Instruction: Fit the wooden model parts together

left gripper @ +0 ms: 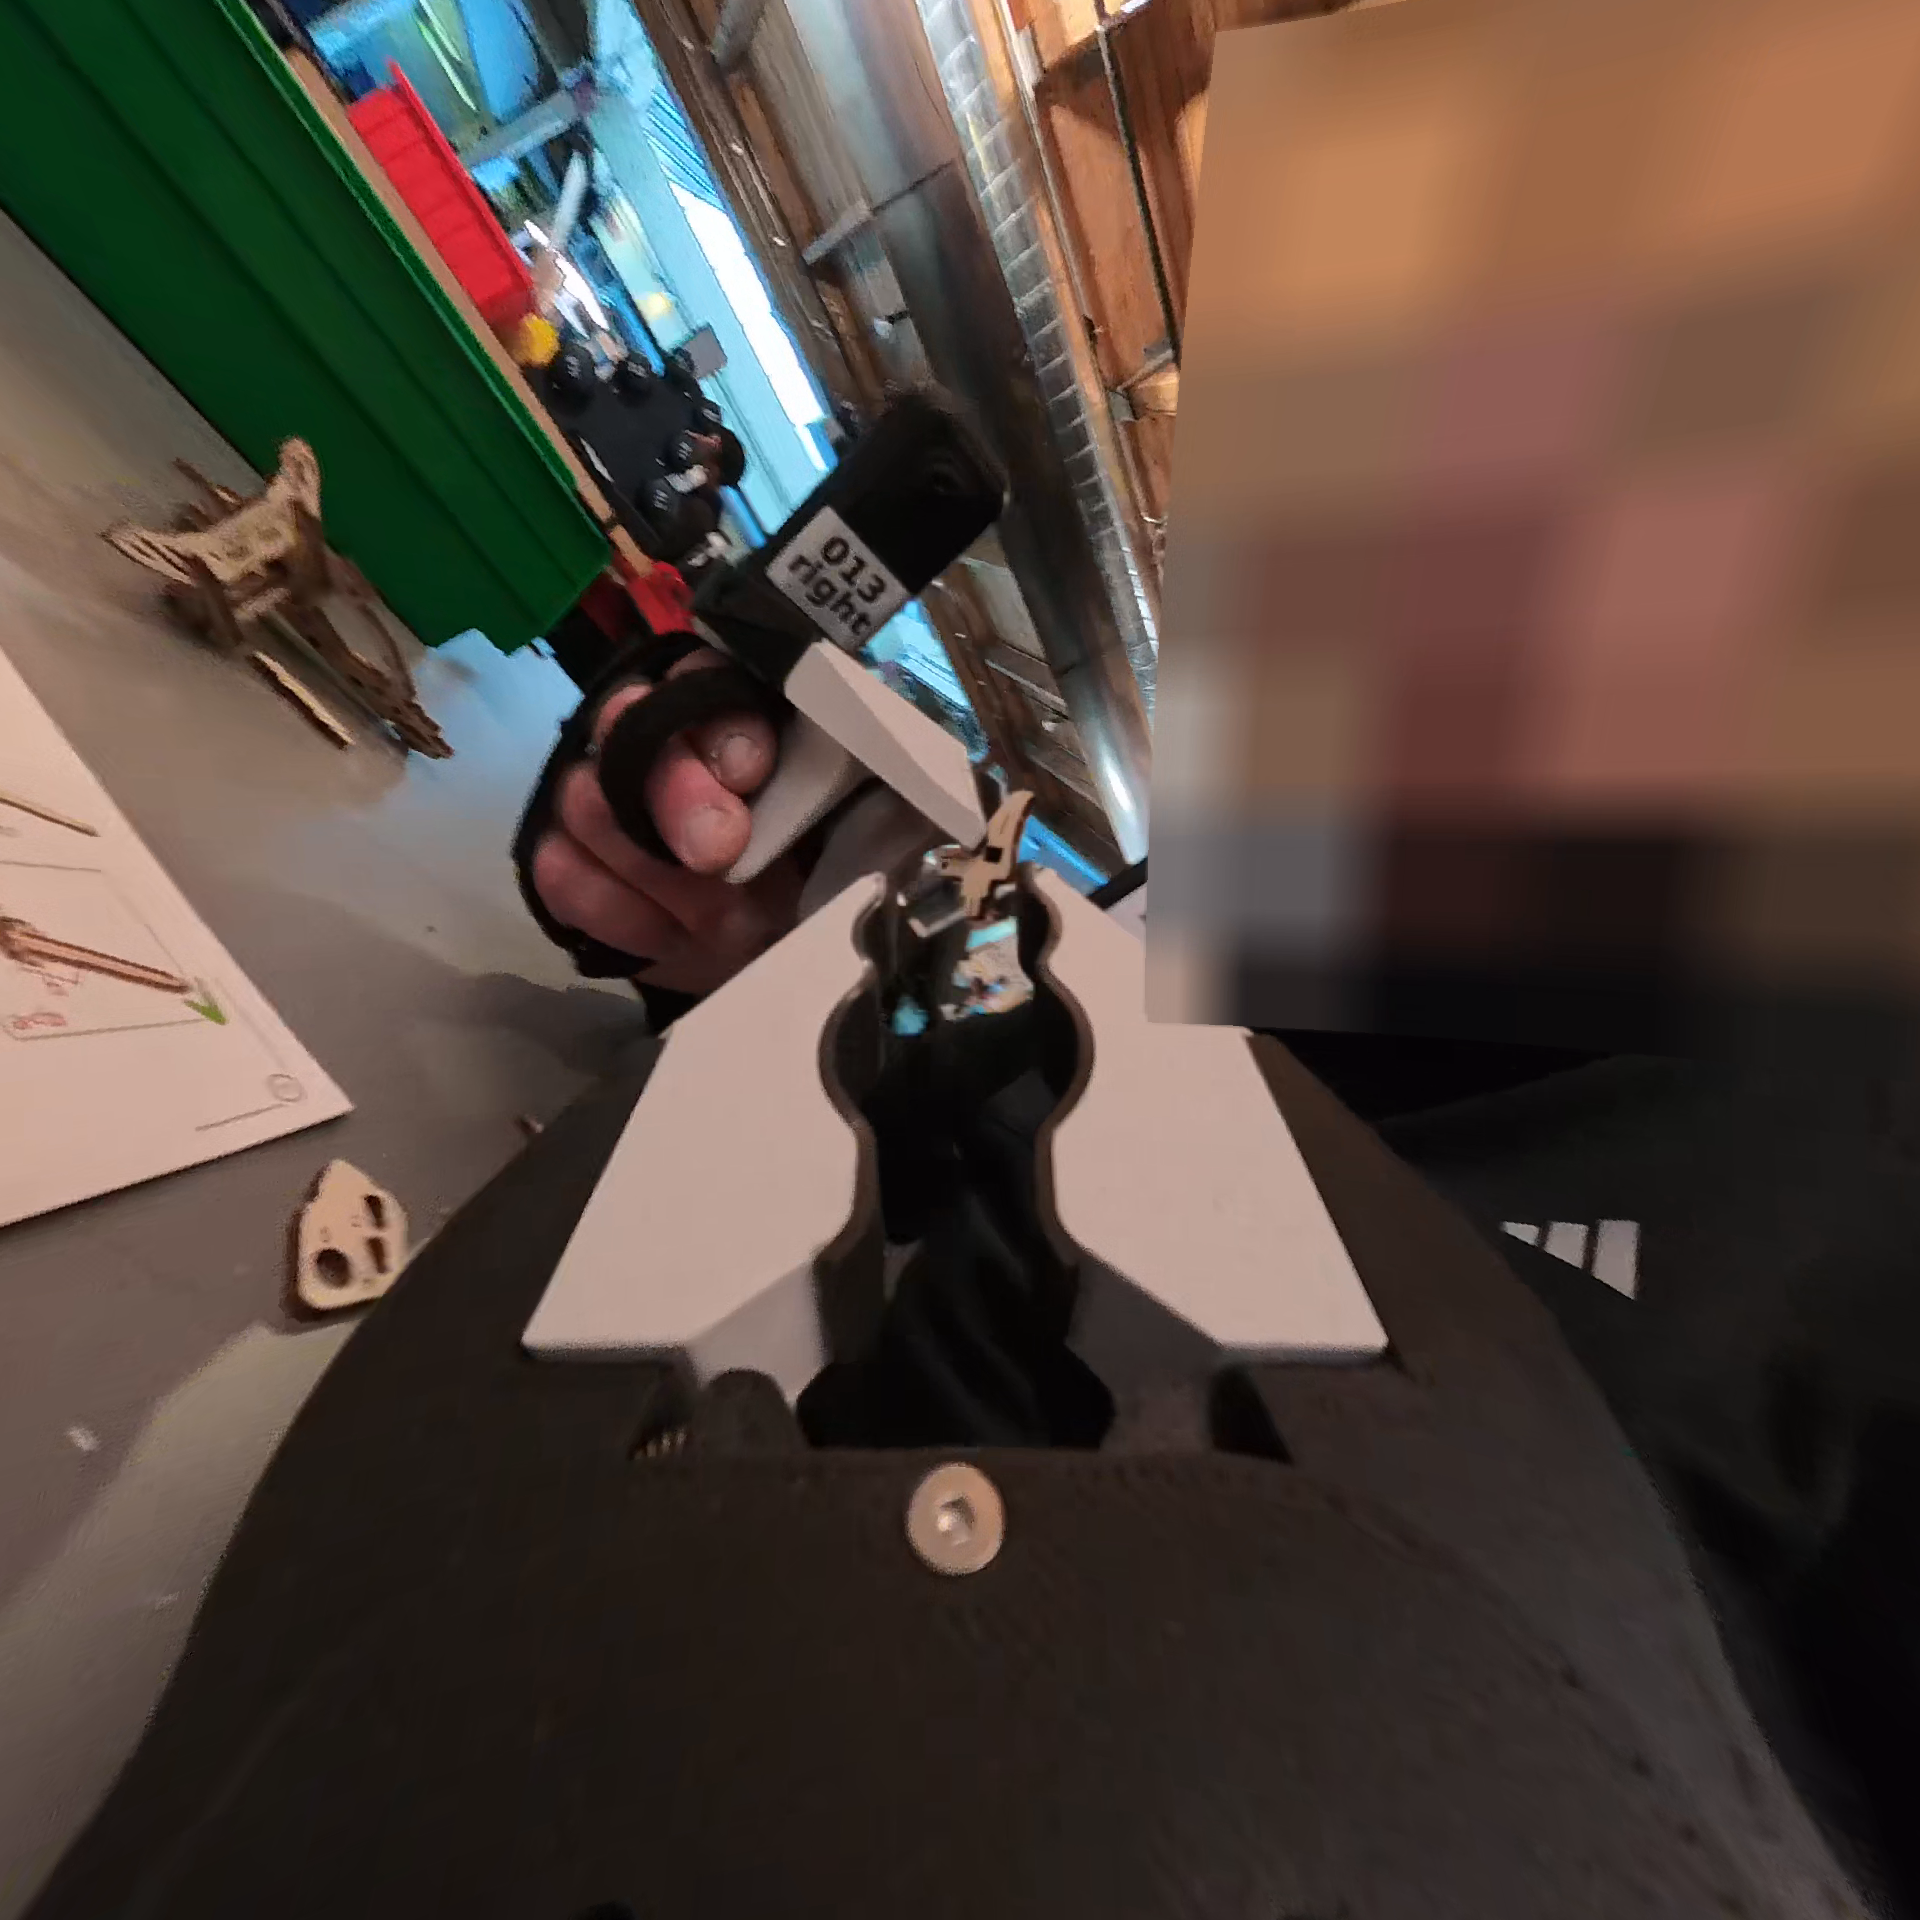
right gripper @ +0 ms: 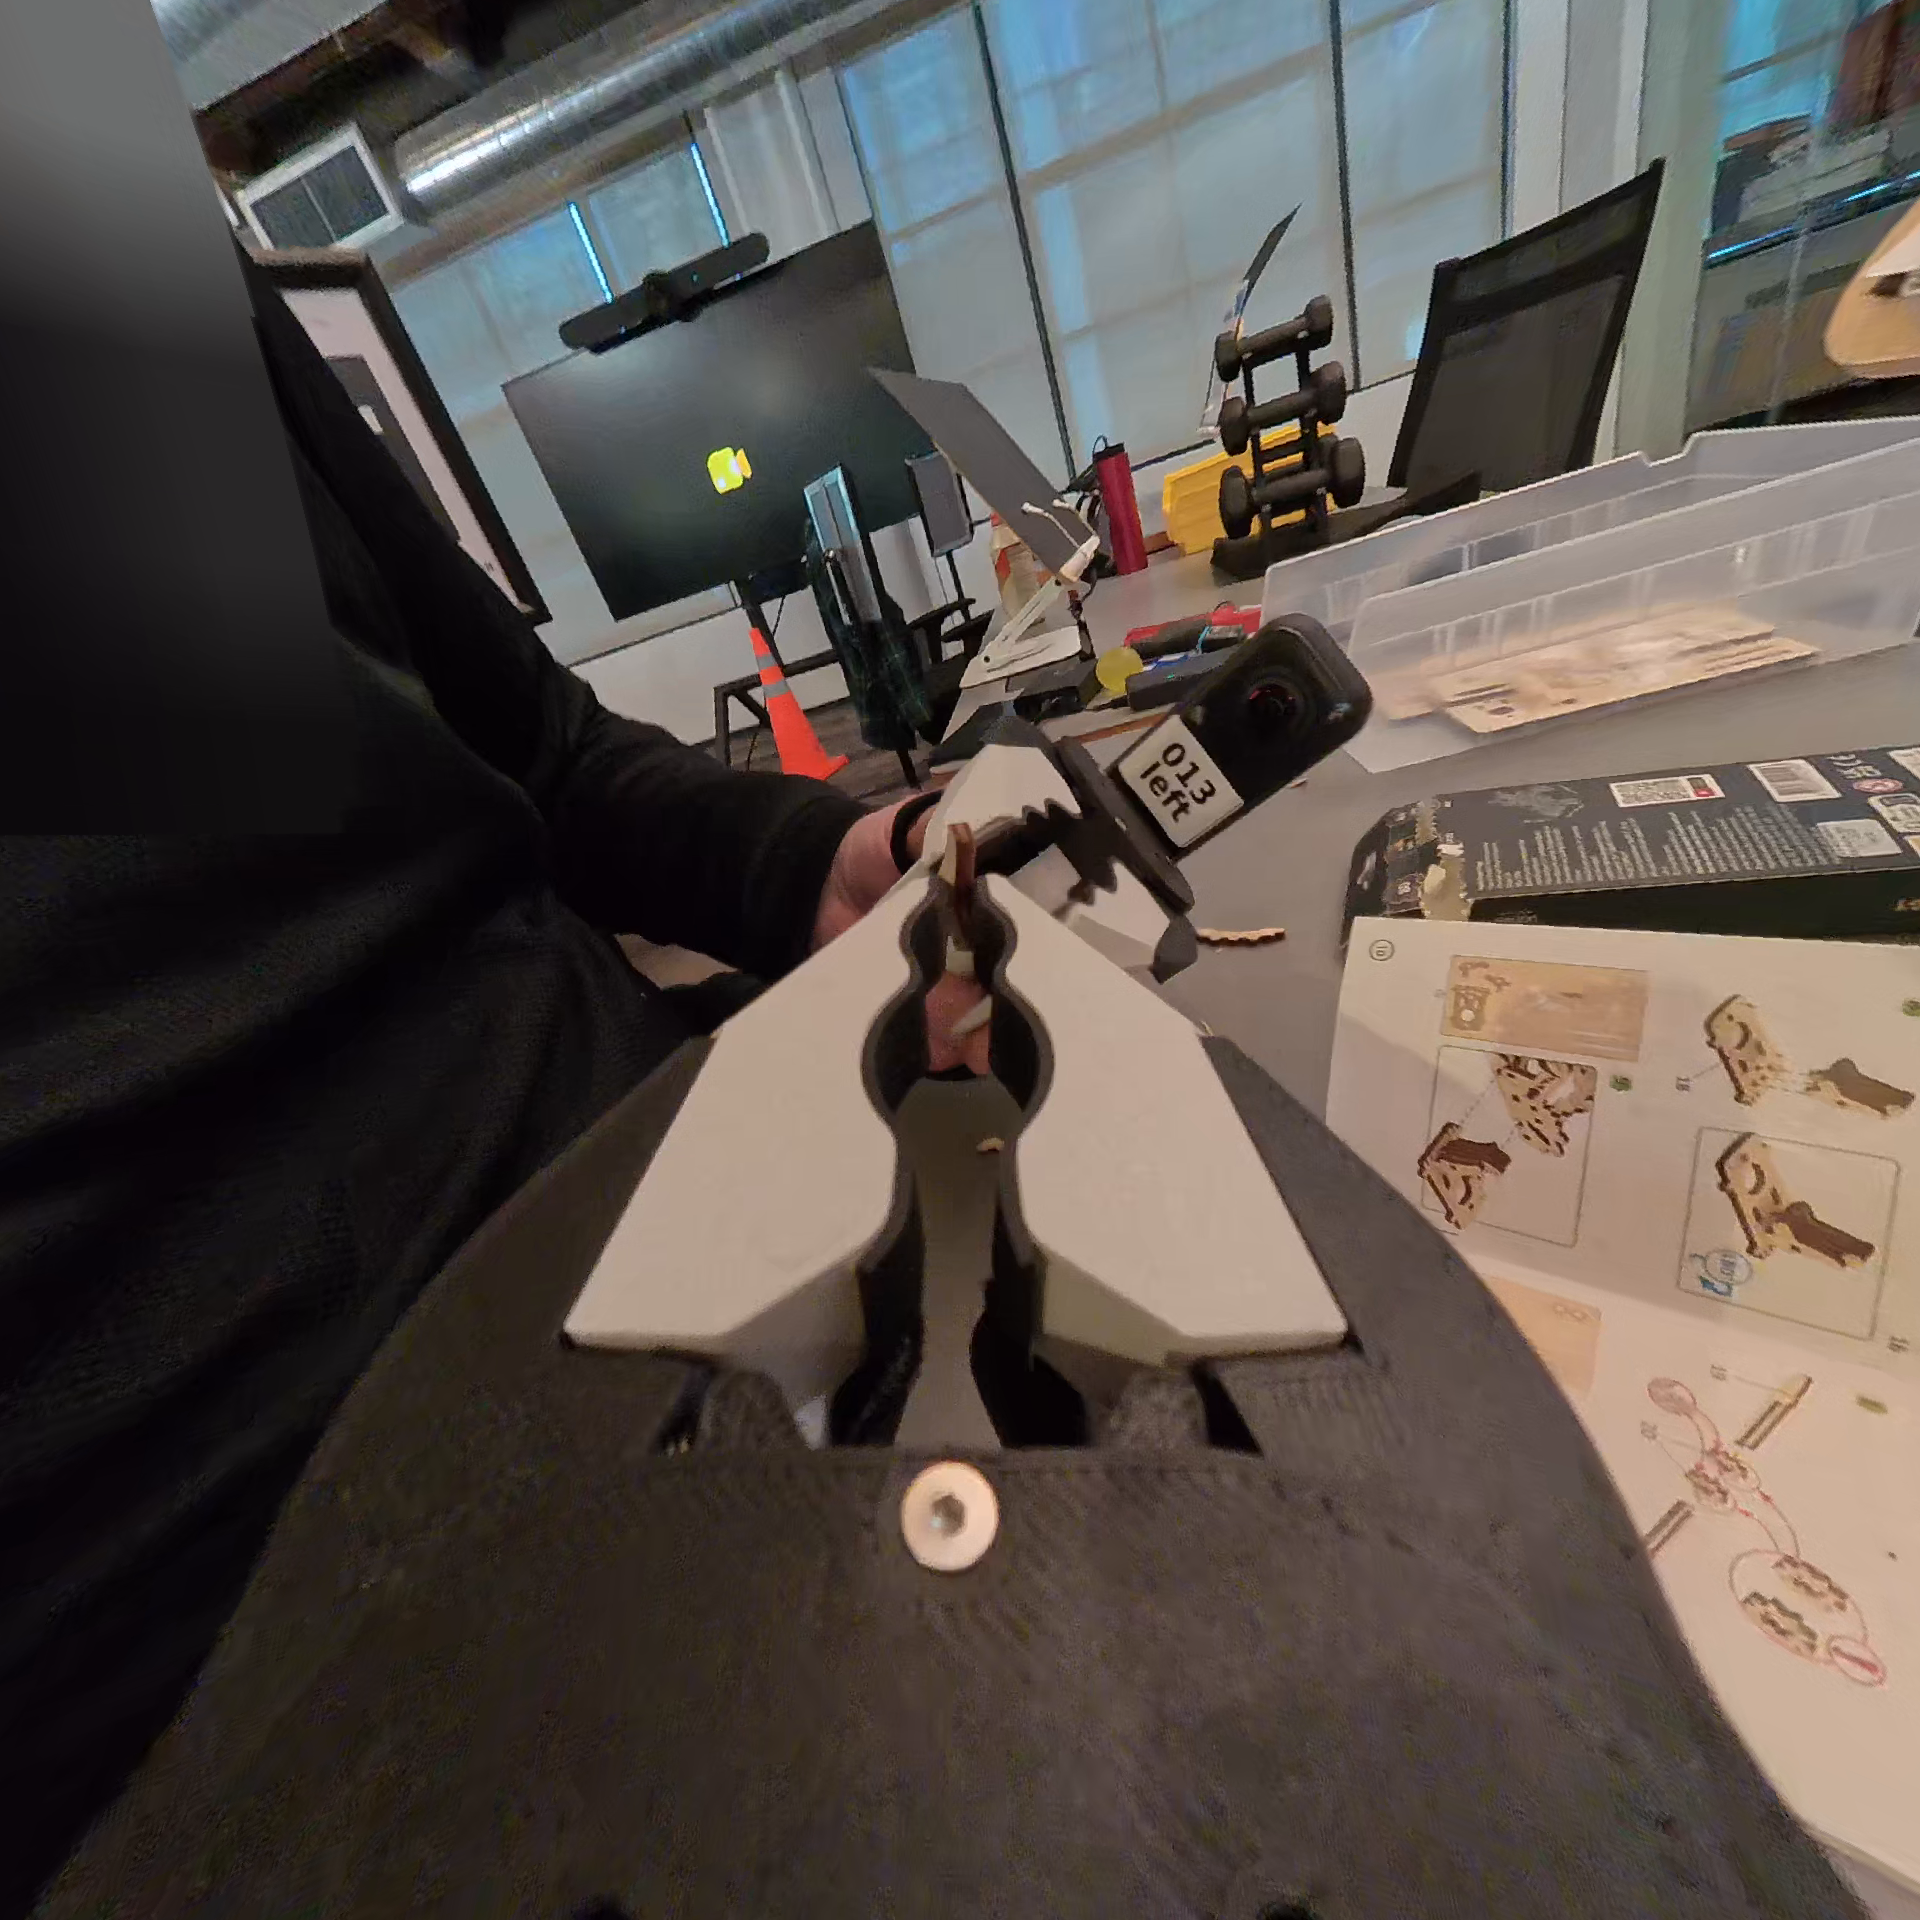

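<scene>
The left tool (left gripper: 961, 883) and the right tool (right gripper: 951, 894) meet tip to tip, raised above the grey desk (left gripper: 260, 831). Between the tips sits a small wooden part (left gripper: 987, 852), pale with darker hooked ends, and both tools are clenched on it. In the right wrist view the part (right gripper: 956, 883) shows edge-on, a thin slat pinched at the narrow end of the white fingers (right gripper: 790, 1091). In the left wrist view, a hand (left gripper: 644, 831) in a black strap grips the right tool's handle.

On the desk, far left in the left wrist view, stands a half-built wooden model (left gripper: 270, 592) near a green bin (left gripper: 260, 260). A flat wooden piece (left gripper: 343, 1247) with holes lies near the left tool, just beside the instruction sheet (left gripper: 104, 987). In the right wrist view the instruction pages (right gripper: 1662, 1195) lie to the right, a dark box (right gripper: 1662, 842) beyond them, and farther off a clear tray (right gripper: 1610, 582) holding wooden sheets.
</scene>
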Demonstrator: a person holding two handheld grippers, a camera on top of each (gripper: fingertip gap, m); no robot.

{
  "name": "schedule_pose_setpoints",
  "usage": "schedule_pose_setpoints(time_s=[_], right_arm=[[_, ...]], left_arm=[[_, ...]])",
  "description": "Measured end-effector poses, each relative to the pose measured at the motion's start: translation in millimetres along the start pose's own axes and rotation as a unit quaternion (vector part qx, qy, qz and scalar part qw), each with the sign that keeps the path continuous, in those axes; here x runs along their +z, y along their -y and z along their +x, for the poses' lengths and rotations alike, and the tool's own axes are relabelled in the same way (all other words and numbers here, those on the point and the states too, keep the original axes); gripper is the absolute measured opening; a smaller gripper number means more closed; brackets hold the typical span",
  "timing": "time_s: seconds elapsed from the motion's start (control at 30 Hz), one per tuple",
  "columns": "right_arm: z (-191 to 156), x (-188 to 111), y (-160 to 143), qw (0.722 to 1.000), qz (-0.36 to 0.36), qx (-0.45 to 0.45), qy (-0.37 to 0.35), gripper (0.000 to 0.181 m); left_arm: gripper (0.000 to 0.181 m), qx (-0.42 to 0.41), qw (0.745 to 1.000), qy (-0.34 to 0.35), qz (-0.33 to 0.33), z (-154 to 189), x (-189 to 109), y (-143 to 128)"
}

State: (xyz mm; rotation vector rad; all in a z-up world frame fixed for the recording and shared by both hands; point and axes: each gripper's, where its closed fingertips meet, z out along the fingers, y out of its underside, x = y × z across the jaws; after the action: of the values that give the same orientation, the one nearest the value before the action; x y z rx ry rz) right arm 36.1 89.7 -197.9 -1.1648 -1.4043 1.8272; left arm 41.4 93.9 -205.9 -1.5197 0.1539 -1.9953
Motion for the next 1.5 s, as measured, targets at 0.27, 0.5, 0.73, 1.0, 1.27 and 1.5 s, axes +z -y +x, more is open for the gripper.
schedule_pose_setpoints(time_s=[0.27, 0.5, 0.73, 1.0, 1.27, 1.5], right_arm=[[26.6, -14.9, 3.5, 0.994, 0.047, 0.079, -0.064, 0.0], [35.6, -18.3, 0.8, 0.986, 0.07, 0.129, -0.075, 0.0], [34.0, -18.2, 0.3, 0.987, 0.066, 0.123, -0.08, 0.0], [21.7, -25.5, 18.1, 0.996, 0.06, 0.053, -0.038, 0.012], [-3.5, -22.4, 21.0, 0.995, 0.003, -0.034, 0.095, 0.01], [-15.3, -19.2, 23.3, 0.988, 0.017, -0.016, 0.151, 0.0]], left_arm=[[0.028, 0.258, 0.934, 0.242, -0.045, -31.0, 0.0, 6.9], [0.008, 0.351, 0.882, 0.306, -0.073, -34.1, 9.9, 12.8], [0.001, 0.296, 0.916, 0.266, -0.044, -29.5, 13.7, 16.1], [0.001, 0.129, 0.987, 0.097, -0.011, -6.9, 19.7, 15.2], [0.0, 0.074, 0.995, -0.024, -0.06, 20.8, 40.3, 0.0], [0.001, 0.039, 0.994, -0.068, -0.072, 28.6, 40.8, -5.2]])
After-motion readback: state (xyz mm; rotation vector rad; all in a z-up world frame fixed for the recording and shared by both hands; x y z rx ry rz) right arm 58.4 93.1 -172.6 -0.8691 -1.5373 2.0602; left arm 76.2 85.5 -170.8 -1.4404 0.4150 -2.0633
